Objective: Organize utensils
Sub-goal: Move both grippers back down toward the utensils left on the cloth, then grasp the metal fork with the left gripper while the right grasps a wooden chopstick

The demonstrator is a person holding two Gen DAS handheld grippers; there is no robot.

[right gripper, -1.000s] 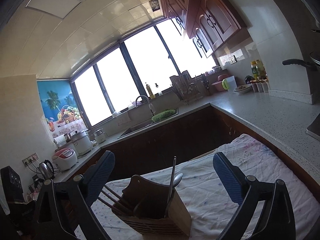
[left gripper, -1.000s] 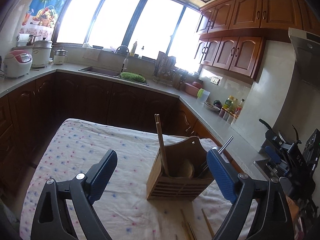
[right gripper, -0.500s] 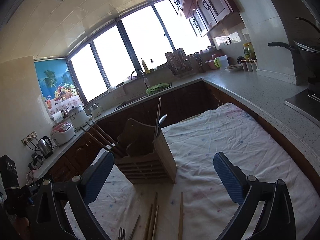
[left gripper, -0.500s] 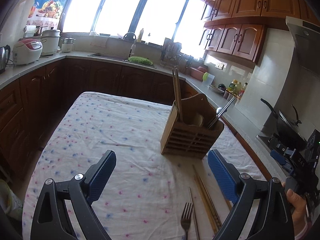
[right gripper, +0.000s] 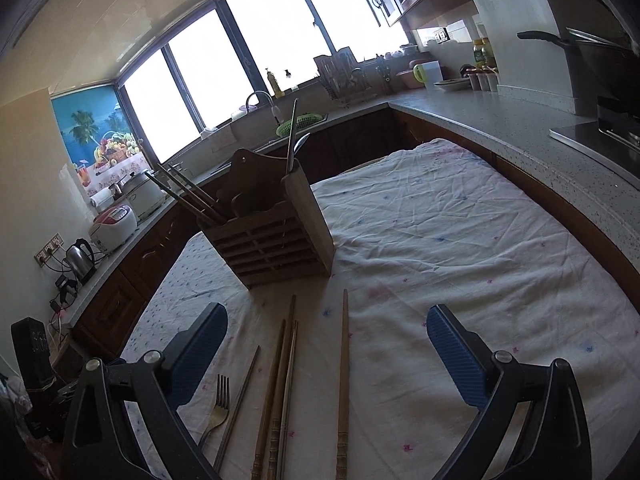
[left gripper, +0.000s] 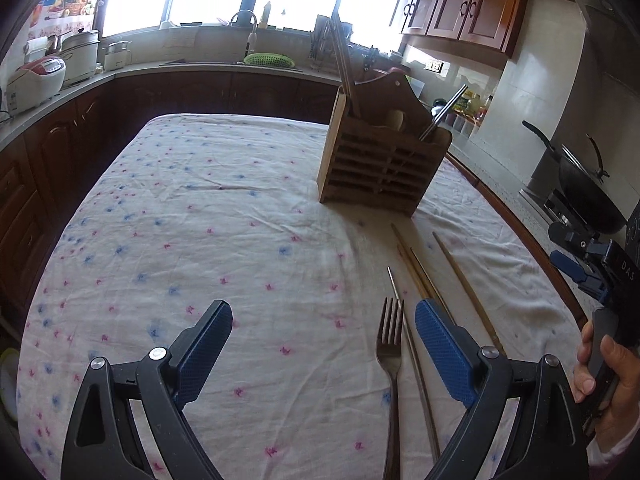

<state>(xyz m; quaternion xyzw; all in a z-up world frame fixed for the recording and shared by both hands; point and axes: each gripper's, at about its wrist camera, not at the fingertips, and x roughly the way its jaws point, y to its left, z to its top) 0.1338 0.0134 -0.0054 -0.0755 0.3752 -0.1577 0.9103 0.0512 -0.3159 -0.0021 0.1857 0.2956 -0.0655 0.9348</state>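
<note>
Left tongs [left gripper: 323, 338] wide, right tongs [right gripper: 327, 338] wide, empty; fork [left gripper: 390, 344], chopsticks [right gripper: 343, 364] near cloth edge

Table under floral cloth [left gripper: 240, 208], wooden utensil caddy [left gripper: 380, 168], fork [left gripper: 390, 344], loose chopsticks [right gripper: 343, 380]

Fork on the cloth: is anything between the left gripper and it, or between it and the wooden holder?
Nothing visible blocks either. The left gripper is open above bare tablecloth, with the fork just inside its right finger. A metal chopstick lies alongside the fork. The cloth up to the wooden holder is bare.
</note>
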